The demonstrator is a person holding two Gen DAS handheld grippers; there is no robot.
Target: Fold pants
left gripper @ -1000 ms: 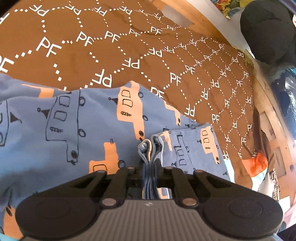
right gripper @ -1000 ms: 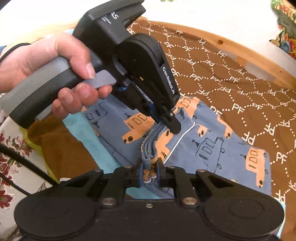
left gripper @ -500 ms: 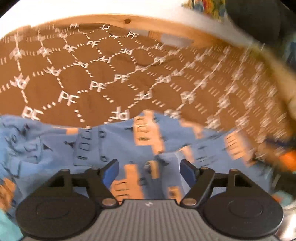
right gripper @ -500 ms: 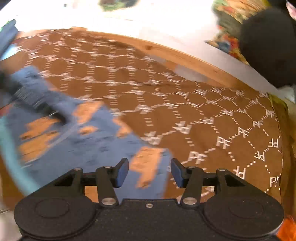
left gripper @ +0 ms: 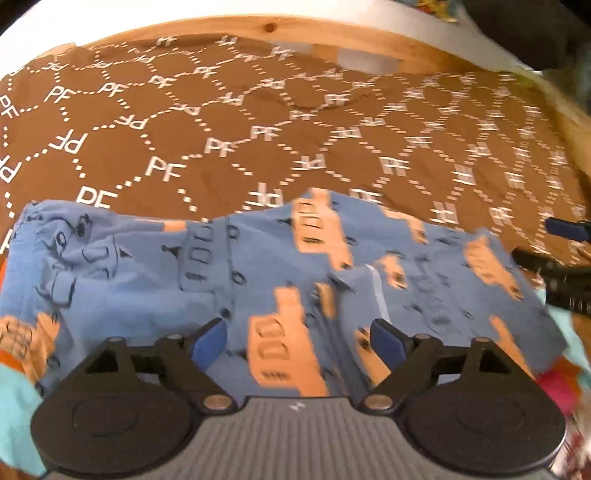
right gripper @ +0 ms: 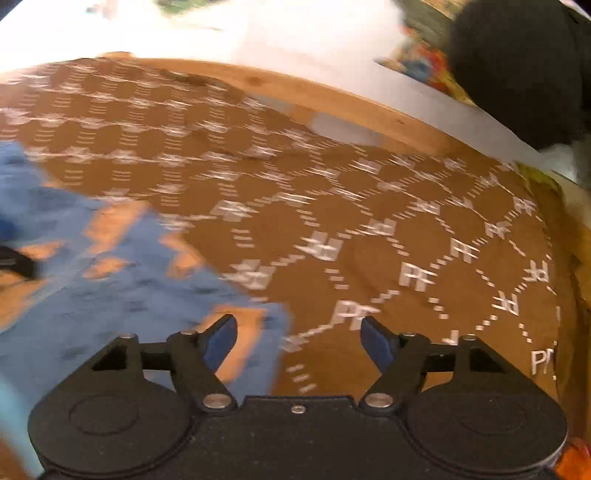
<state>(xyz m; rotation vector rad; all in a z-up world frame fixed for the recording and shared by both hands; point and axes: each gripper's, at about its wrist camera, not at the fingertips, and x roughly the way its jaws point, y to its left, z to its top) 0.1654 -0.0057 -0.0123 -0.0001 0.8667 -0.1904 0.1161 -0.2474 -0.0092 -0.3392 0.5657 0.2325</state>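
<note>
Blue pants printed with orange and outlined trucks lie folded on a brown cloth patterned with white dotted hexagons and the letters PF, the cloth spread over a wooden table whose pale rim curves along the far edge. The left gripper hovers above the near part of the pants with its jaws spread wide, having just been opening, and nothing is pinched between its blue pads; the fabric shows beneath the gap, apart from the fingers. At the right end of the pants, seen from the left wrist, the dark tips of the right gripper reach in just beside the garment's edge. From the right wrist, the right gripper likewise stands wide apart, its jaws having just been opening, and it holds nothing: its left pad sits over the right-hand corner of the pants, its right pad over bare brown cloth beside them. Beyond the table's far rim from the pants, a dark rounded shape sits at the upper right, too blurred to identify. Both views are smeared by motion.
</note>
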